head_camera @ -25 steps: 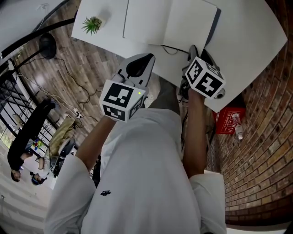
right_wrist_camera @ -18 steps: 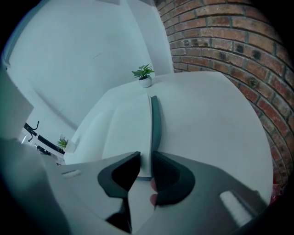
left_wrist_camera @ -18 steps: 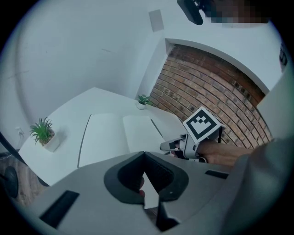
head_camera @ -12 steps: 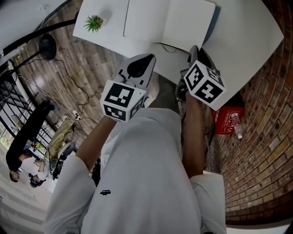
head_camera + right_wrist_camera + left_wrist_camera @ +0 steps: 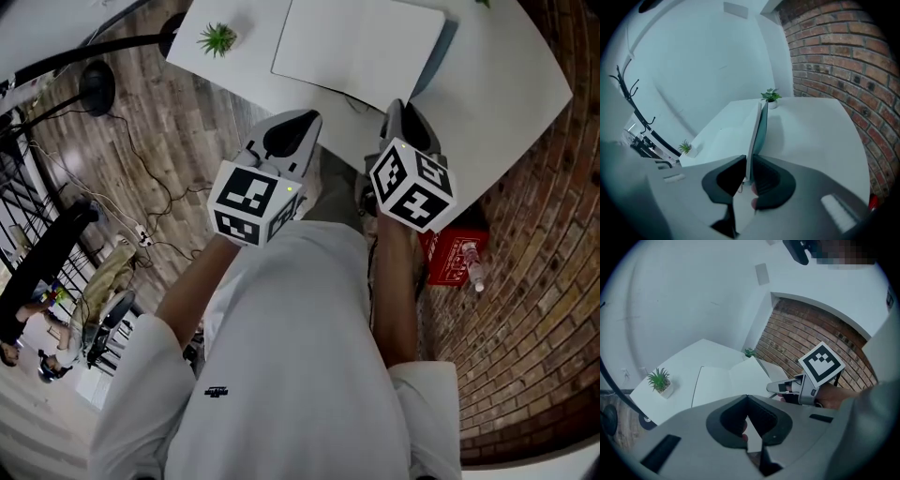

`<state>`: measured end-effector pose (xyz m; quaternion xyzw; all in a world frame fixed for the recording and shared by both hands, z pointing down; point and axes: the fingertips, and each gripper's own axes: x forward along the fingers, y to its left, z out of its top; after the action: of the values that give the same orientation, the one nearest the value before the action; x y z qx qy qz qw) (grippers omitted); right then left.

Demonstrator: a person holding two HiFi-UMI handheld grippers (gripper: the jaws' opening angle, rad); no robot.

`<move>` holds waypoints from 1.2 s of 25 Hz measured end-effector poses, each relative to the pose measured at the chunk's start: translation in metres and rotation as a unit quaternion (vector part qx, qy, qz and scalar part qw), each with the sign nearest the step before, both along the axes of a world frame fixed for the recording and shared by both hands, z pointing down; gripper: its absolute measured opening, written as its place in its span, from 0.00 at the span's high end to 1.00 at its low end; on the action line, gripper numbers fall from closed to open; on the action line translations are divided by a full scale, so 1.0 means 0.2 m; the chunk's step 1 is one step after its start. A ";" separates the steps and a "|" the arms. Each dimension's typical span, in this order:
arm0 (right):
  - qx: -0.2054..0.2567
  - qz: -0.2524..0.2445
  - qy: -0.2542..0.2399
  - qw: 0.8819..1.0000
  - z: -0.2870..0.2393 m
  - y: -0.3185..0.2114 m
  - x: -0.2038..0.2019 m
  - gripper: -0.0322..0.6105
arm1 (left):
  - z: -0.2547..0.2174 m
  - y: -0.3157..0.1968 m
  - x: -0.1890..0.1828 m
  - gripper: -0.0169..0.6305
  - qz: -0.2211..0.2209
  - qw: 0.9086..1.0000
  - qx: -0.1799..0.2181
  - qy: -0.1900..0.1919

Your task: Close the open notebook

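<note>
right gripper point(image 5: 405, 117) was closing on the notebook's point(image 5: 361, 42) right cover point(image 5: 758, 124), which stood on edge between its jaws on the table point(image 5: 502, 70), spine running away, other half flat to the left; left gripper point(image 5: 286, 141) was pinched together, empty, farther off.

free table point(image 5: 511, 70) right of notebook point(image 5: 356, 47), potted plant point(image 5: 217, 39) at left corner
</note>
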<state>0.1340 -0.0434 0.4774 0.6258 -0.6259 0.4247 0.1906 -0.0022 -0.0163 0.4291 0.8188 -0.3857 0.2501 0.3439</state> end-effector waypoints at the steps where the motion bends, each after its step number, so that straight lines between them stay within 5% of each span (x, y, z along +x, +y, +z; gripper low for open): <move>1: 0.004 -0.008 0.006 1.000 -0.02 -0.01 -0.02 0.85 | -0.01 0.00 -0.02 0.97 -0.005 1.000 0.002 0.002; 16: -0.003 -0.123 0.117 0.985 -0.16 -0.13 -0.50 0.84 | -0.12 -0.03 -0.53 0.97 -0.085 0.996 0.025 0.019; 25: -0.008 -0.150 0.109 0.983 -0.04 -0.19 -0.77 0.80 | -0.13 -0.01 -0.77 0.97 -0.106 0.994 0.030 0.024; 30: -0.008 -0.185 0.066 0.980 0.06 -0.25 -0.98 0.73 | -0.09 0.00 -0.89 0.97 -0.124 0.992 0.028 0.020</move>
<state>-0.0615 -0.0935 0.4902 0.5242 -0.7137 0.3447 0.3115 -0.1807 -0.0161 0.4103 0.7787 -0.4846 0.1784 0.3564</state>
